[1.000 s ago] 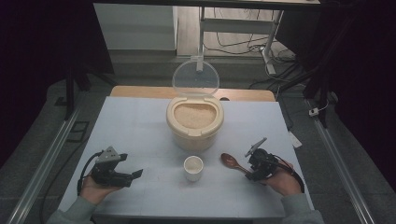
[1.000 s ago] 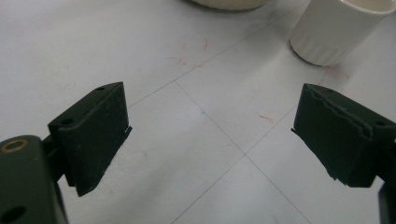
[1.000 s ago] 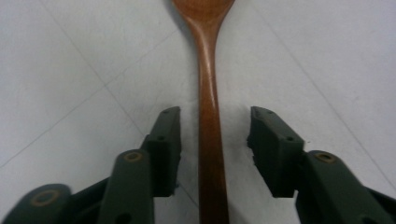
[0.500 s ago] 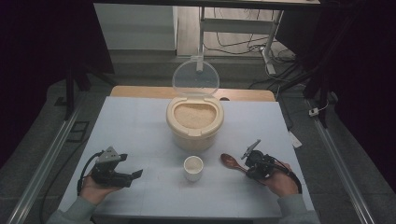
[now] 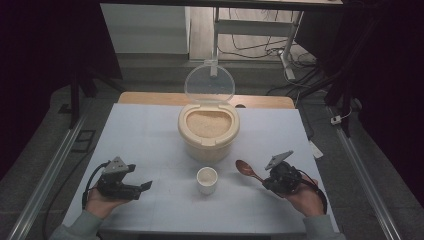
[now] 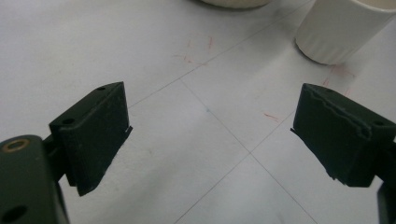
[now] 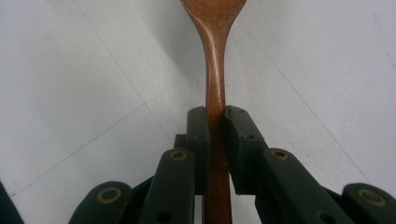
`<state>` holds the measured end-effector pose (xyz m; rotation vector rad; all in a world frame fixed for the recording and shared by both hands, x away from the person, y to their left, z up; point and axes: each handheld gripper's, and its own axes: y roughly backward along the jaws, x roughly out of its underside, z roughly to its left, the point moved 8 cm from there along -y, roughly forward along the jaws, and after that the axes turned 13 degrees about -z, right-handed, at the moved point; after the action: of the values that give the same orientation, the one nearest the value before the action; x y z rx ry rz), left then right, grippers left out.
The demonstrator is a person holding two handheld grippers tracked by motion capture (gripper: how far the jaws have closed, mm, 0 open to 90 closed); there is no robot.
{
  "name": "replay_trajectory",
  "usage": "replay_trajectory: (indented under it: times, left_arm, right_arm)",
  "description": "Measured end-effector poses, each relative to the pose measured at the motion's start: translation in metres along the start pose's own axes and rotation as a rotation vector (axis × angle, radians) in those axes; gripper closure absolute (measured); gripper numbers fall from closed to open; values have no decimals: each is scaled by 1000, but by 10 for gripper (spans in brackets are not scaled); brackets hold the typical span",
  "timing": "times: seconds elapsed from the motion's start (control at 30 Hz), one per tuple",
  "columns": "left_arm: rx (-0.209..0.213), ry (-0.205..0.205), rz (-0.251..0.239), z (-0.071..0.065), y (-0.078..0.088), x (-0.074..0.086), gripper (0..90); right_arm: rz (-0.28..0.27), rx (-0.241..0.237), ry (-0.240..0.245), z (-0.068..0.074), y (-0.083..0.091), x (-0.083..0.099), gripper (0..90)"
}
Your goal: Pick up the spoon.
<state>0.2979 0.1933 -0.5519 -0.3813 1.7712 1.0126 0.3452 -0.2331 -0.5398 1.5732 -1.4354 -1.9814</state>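
Clamping wooden spoon (image 7: 214,56) handle between right gripper (image 7: 215,116) pads, seemingly mid-handle.

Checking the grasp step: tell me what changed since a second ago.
The right gripper has just closed its jaws on the wooden spoon handle and now clamps it. The left gripper, open, the cup and the open rice container stayed put.

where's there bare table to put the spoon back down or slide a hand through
Free: the wide strip left of the rice container, above the left gripper; the far right corner beside the container; the near edge in front of the cup. Crowded: the centre, where the cup sits close under the container and the spoon, clamped in the right gripper, lies beside it.
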Motion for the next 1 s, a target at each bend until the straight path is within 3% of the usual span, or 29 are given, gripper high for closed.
replay_trajectory:
  times: [0.43, 1.0]
  left_arm:
    - [1, 1, 8, 1, 0, 1, 110]
    - [11, 2, 12, 0, 0, 1, 112]
  right_arm:
    - [-104, -34, 88, 19, 22, -22, 803]
    - [-120, -68, 157, 36, 23, -37, 803]
